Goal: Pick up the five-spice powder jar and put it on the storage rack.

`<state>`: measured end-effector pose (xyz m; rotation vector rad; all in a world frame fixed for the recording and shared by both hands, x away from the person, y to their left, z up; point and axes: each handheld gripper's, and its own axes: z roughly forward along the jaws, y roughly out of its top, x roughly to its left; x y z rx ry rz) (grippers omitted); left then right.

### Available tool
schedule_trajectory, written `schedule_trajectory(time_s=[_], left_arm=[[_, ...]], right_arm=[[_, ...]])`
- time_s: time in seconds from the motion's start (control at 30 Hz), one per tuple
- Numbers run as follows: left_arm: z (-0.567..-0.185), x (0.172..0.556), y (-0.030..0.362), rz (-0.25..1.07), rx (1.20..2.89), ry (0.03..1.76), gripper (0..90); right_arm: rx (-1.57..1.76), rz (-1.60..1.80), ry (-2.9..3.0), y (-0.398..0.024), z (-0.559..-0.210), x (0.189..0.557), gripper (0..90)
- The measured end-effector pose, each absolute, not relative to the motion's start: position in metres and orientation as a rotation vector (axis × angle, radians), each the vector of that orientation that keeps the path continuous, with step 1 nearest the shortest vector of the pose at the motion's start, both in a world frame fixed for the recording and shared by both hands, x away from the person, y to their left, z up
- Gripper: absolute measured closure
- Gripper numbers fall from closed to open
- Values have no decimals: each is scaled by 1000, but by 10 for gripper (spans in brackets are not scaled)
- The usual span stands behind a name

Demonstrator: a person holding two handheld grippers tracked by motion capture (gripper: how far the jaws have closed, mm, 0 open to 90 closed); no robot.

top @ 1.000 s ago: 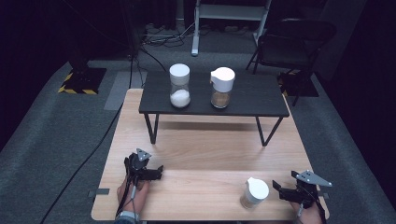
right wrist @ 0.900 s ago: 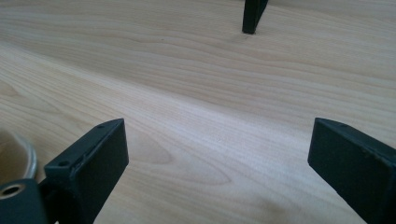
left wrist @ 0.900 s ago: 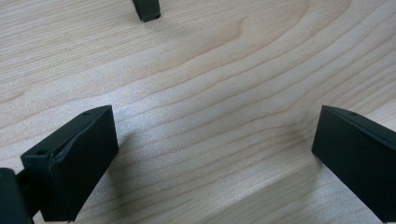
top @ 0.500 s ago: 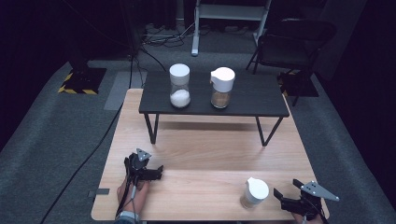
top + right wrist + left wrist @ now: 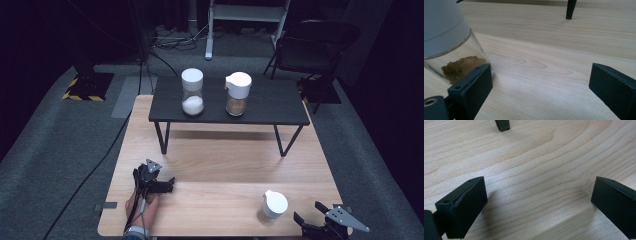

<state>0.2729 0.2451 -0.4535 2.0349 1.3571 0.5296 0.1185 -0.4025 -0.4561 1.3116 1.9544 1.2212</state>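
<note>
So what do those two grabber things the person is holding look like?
Both are black. Each has two blocky black jaws with a small hole near the tip. The left gripper and the right gripper each carry a grey three-cornered plate on top. A thin cable trails from the left one.

Black claw (image 5: 541,87), white-lidded jar (image 5: 273,207)

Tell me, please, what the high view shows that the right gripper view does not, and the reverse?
High view alone: the black raised shelf carrying two white-lidded jars, one with white powder and one with brown contents; the left gripper; and the dark floor, a chair and cables beyond.

Right gripper view alone: the brown powder heaped inside the near jar, and the right gripper with its jaws wide apart, the jar beside one jaw rather than between them.

Both: the wooden table, the near jar and a shelf leg.
</note>
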Motion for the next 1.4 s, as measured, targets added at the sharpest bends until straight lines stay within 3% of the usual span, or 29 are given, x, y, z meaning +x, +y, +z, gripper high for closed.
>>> schedule_trajectory(time_s=[0.47,1.4], left_arm=[[-453,273,245,529,2035,1357,4],[-453,273,245,529,2035,1358,4]], right_arm=[[1306,1226,1925,-393,-454,96,49],[1235,1262,1942,-375,-455,89,49]])
